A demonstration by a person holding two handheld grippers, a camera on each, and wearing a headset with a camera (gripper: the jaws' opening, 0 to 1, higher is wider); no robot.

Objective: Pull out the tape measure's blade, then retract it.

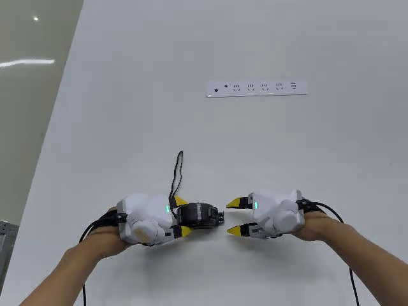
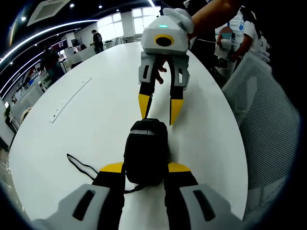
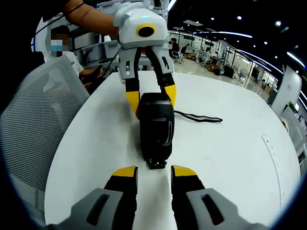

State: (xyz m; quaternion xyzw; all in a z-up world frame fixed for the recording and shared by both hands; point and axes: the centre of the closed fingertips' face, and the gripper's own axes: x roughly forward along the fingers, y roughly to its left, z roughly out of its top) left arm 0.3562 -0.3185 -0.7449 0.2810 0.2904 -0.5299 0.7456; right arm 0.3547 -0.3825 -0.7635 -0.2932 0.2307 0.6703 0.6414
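While the left gripper (image 1: 183, 217) pinches the tape measure (image 1: 204, 215), the right gripper (image 1: 234, 217) has its jaws spread.
It lies at 6 o'clock on the white table (image 1: 255, 159), its blade end (image 3: 157, 164) at 3 o'clock, just short of the right tips; its cord (image 1: 177, 172) trails toward 12.

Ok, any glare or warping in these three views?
Head view: soft even light on the table, one glare streak on the floor. Left gripper view: fisheye bows the table's edge; the tape measure is sharp. Right gripper view: ceiling lights smear into streaks.
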